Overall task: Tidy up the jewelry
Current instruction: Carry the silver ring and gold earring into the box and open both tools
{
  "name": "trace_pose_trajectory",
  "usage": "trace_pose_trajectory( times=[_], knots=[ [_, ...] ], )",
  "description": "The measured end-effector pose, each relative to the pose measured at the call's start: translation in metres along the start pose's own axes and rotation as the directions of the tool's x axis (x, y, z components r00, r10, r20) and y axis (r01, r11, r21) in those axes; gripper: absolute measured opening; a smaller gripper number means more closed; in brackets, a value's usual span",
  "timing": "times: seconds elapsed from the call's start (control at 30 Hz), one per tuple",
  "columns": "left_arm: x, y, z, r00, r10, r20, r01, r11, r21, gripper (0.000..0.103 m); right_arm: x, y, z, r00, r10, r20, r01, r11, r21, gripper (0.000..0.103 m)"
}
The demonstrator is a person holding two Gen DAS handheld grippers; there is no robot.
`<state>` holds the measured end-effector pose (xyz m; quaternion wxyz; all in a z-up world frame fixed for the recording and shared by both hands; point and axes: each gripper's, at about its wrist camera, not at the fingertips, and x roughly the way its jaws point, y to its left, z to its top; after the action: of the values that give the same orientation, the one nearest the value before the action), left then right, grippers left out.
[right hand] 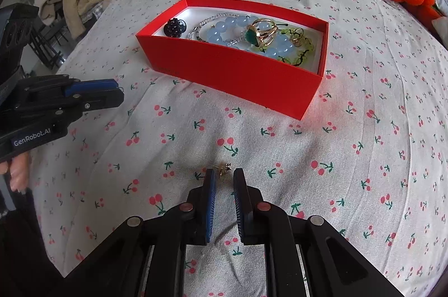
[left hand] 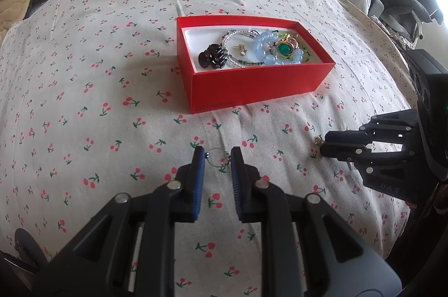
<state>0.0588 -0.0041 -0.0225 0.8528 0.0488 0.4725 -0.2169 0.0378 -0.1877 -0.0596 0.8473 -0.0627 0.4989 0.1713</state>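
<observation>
Red card formed the box that sat on the cherry-print sheet, on the far side of both grippers, already holding most of the jewelry: a blue bead bracelet, a green-stone ring, a dark hair claw, a small stud and a clear bead strand.

Two pieces were still out on the sheet, so the step in hand looked like the last pick-ups. The left gripper was released, its blue pads apart on either side of a thin wire hoop that lay flat on the cloth near the box's near wall. The hoop was fine silver wire with a tiny charm at its right edge, slight enough to slip or bend. The right gripper was likewise unclenched, its tips flanking a small gold earring, a stud-like piece with a pointed, starry head, lying to the right of the hoop.

The next move probably called for each gripper to press down to the cloth and close gently, catching the metal rather than a fold of sheet, then lift and carry far to the box.
</observation>
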Motion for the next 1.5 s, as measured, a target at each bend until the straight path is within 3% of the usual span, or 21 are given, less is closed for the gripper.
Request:
trace_pose_trajectory(
  times=[0.07,0.1,0.13,0.23,0.43,0.5,0.77,1.03,1.33,1.5],
  knots=[
    [0.0,0.0,0.0,1.0,-0.001,0.0,0.001,1.0,-0.001,0.02,0.002,0.003,-0.001,1.0,0.0,-0.004,0.0,1.0,-0.012,0.023],
    [0.0,0.001,0.0,1.0,-0.001,0.0,0.001,1.0,-0.001,0.02,0.002,0.004,-0.001,1.0,-0.002,-0.002,0.002,1.0,-0.015,0.045],
    [0.0,0.001,0.0,1.0,-0.001,0.001,0.001,1.0,-0.002,0.02,0.002,0.005,-0.001,1.0,-0.004,0.005,0.004,1.0,-0.014,0.056],
    [-0.001,0.002,0.0,1.0,-0.002,0.002,0.002,1.0,-0.003,0.02,0.006,0.007,0.0,1.0,-0.024,0.02,0.024,1.0,-0.019,0.06],
    [-0.002,0.001,0.0,1.0,-0.004,0.0,0.004,1.0,0.001,0.02,0.013,0.009,0.001,0.998,-0.062,0.03,0.062,0.998,-0.024,0.052],
    [-0.002,-0.001,0.001,1.0,-0.006,-0.001,0.006,1.0,0.004,0.02,0.013,0.009,0.001,0.997,-0.067,0.035,0.068,0.997,-0.028,0.041],
    [-0.002,-0.01,0.004,1.0,-0.01,0.004,0.01,1.0,0.016,0.02,0.013,0.007,0.0,0.998,-0.05,0.045,0.052,0.998,-0.046,0.011],
    [-0.008,-0.02,0.014,0.999,-0.015,0.03,0.015,1.0,0.007,0.02,0.0,0.0,0.005,0.998,-0.038,0.048,0.038,0.999,-0.009,0.011],
    [-0.014,-0.035,0.049,0.993,-0.052,0.111,0.053,0.999,-0.011,0.02,-0.047,-0.021,0.038,0.981,-0.03,0.19,0.013,0.996,0.093,0.011],
    [-0.005,-0.039,0.067,0.988,-0.056,0.147,0.061,0.998,-0.033,0.02,-0.051,-0.037,0.057,0.975,-0.028,0.221,-0.008,0.987,0.163,0.011]
  ],
)
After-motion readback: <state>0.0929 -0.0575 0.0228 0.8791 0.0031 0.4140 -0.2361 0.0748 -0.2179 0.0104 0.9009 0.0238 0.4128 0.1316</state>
